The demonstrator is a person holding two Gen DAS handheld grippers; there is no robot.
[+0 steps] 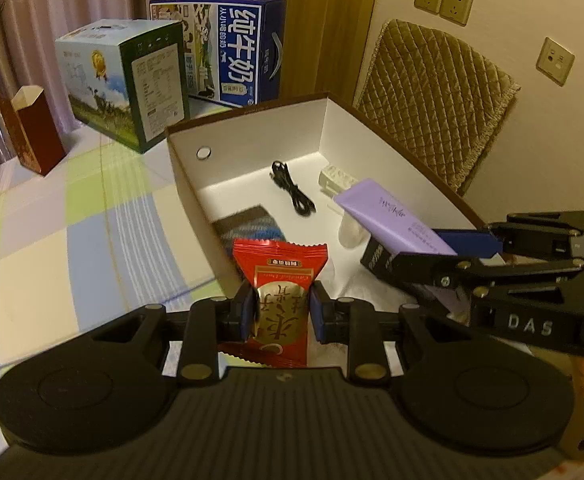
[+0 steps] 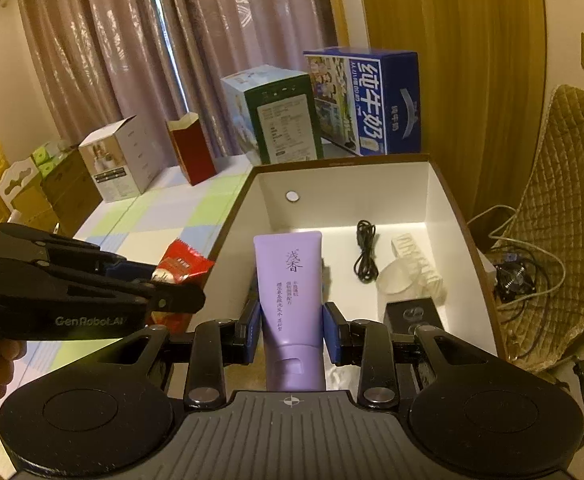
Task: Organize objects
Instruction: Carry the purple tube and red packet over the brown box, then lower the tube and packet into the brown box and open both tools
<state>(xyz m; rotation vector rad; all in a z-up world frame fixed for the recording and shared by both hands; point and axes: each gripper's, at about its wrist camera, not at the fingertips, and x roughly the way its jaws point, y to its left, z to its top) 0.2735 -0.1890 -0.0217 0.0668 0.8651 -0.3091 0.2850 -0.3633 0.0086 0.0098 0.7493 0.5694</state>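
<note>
Surface: a table under a checked cloth (image 2: 148,220) in pale green, blue and cream. Room: mauve curtains (image 2: 124,40) along the far side, a wood panel (image 2: 451,40) to their right, then a cream wall with three socket plates (image 1: 443,2) and a quilted brown chair cover (image 1: 439,92) at far right.

Along the far edge, left to right, four cartons: one white product box (image 2: 116,160), one dark red carton (image 2: 190,152) with its top open, one green-and-white milk case (image 2: 272,112), one blue milk case (image 2: 367,100).

One open storage box (image 1: 248,136), white inside with a brown rim, sits near right. It holds one black coiled cable (image 2: 365,250), one white ribbed item (image 2: 415,264), one clear cup (image 2: 395,284), one black box (image 2: 411,312), and one dark striped item (image 1: 248,224), kind unclear.

Left gripper (image 1: 280,312): fingers closed tight on one red-and-gold candy packet (image 1: 280,276), held over the box's near left rim.

Right gripper (image 2: 292,328): fingers closed onto one lilac cosmetic tube (image 2: 290,280), held above the box interior, crimped end pointing far
</note>
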